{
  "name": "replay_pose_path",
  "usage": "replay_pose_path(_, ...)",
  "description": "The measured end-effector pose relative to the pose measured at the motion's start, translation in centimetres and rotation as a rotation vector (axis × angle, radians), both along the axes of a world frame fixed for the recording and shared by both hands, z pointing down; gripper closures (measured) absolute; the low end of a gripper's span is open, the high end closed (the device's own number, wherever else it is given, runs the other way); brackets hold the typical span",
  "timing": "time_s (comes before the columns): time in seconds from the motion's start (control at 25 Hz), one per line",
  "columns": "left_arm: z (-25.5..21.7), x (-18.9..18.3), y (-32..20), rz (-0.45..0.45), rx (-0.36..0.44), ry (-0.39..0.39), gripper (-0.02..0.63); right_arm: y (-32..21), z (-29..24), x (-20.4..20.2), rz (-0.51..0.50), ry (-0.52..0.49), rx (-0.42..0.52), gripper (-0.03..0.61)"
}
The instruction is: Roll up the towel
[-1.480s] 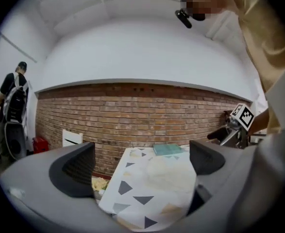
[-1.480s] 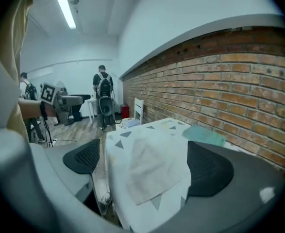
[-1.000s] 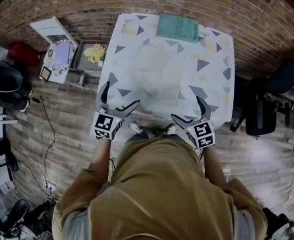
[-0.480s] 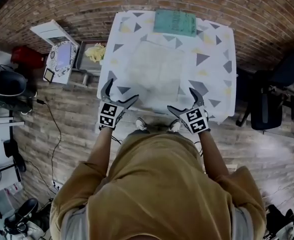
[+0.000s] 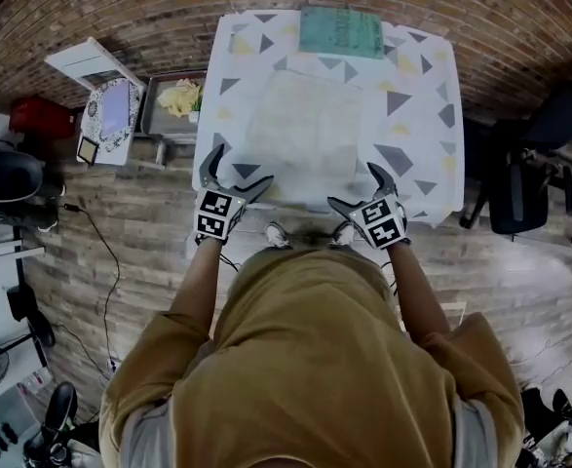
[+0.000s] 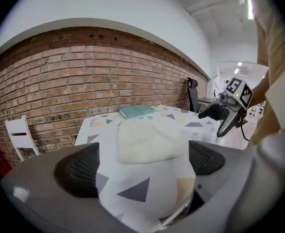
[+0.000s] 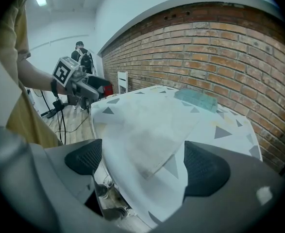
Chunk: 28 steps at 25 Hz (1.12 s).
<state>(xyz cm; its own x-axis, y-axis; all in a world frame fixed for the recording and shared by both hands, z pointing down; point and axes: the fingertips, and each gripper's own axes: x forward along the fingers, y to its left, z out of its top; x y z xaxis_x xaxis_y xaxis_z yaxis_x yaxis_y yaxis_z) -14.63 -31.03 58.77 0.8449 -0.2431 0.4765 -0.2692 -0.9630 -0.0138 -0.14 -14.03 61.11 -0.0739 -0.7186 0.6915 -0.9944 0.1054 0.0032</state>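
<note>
The counter (image 5: 417, 115) is left bare around the towel (image 5: 305, 130) on its near and side margins. The far edge is blocked by a green book (image 5: 341, 32) and the brick wall (image 5: 120, 8).

I see the towel (image 5: 305, 130), pale off-white, lying flat and unrolled as a rough rectangle over the middle of the table (image 5: 417, 154), its near edge close to the table's front edge.
</note>
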Motion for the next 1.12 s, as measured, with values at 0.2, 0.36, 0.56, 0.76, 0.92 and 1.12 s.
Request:
replay_pose_path(0.2,1.9,0.2,0.2,0.057,-0.015,-0.039,-0.014,-0.2,1.0,-0.2,0.006,0.018,-0.036,0.086)
replay_pose_path(0.36,3.6,0.4,0.6,0.134,-0.022,-0.089,-0.014,-0.4,3.2,0.0,-0.002,0.033,-0.091,0.14)
replay_pose_path(0.56,5.4,1.0,0.3,0.231,-0.029,-0.158,0.05,-0.6,4.8,0.6,0.007,0.039,-0.155,0.25)
replay_pose_path(0.76,7.3,1.6,-0.8,0.315,-0.032,-0.259,0.245,-0.8,6.7,0.7,-0.003,0.047,-0.193,0.333)
replay_pose_path(0.92,8.6,2.5,-1.0,0.435,0.033,-0.377,0.282,-0.8,7.0,0.5,0.001,0.064,-0.221,0.448)
replay_pose_path(1.12,9.8,3.7,-1.2,0.523,0.122,-0.482,0.388,-0.7,6.9,0.6,0.032,0.064,-0.207,0.53)
